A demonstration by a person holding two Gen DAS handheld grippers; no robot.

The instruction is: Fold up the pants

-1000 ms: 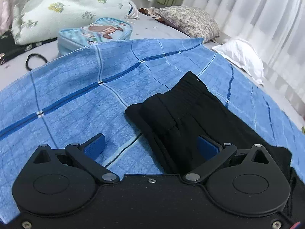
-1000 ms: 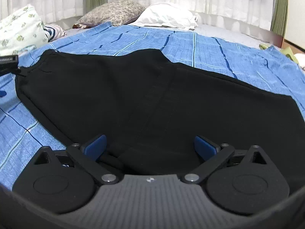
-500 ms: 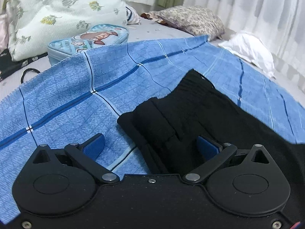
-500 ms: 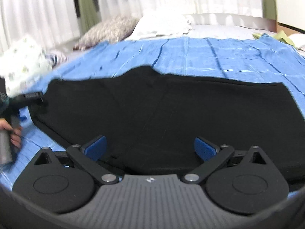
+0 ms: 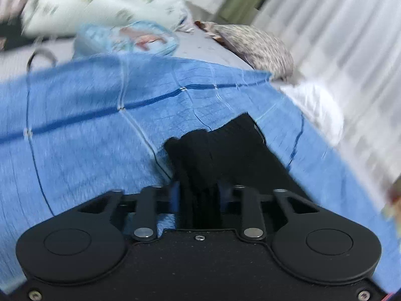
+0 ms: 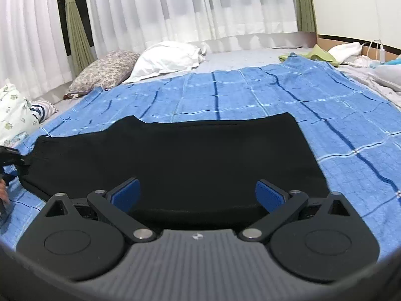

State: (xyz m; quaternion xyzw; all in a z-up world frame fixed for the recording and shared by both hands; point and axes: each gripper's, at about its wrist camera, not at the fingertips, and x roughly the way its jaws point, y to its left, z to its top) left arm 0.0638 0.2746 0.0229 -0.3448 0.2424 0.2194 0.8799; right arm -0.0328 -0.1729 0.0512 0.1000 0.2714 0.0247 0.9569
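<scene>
Black pants (image 6: 175, 155) lie flat on a blue checked blanket (image 6: 275, 92), folded lengthwise. My left gripper (image 5: 199, 190) is shut on the bunched waistband end of the pants (image 5: 225, 148). That view is blurred by motion. My right gripper (image 6: 198, 197) is open, its blue pads (image 6: 125, 194) spread wide just above the near edge of the pants, holding nothing. The left gripper also shows at the far left edge of the right wrist view (image 6: 10, 158).
A floral pillow (image 6: 105, 71) and a white pillow (image 6: 168, 57) lie at the bed's far side by white curtains. A light patterned pillow (image 5: 105, 2) and a blue cartoon pouch (image 5: 130, 37) sit beyond the blanket. Green cloth (image 6: 318, 54) lies far right.
My left gripper closed on the waistband, which was between open pads before. The right gripper moved toward the leg end and stays open. The left view is swinging.
</scene>
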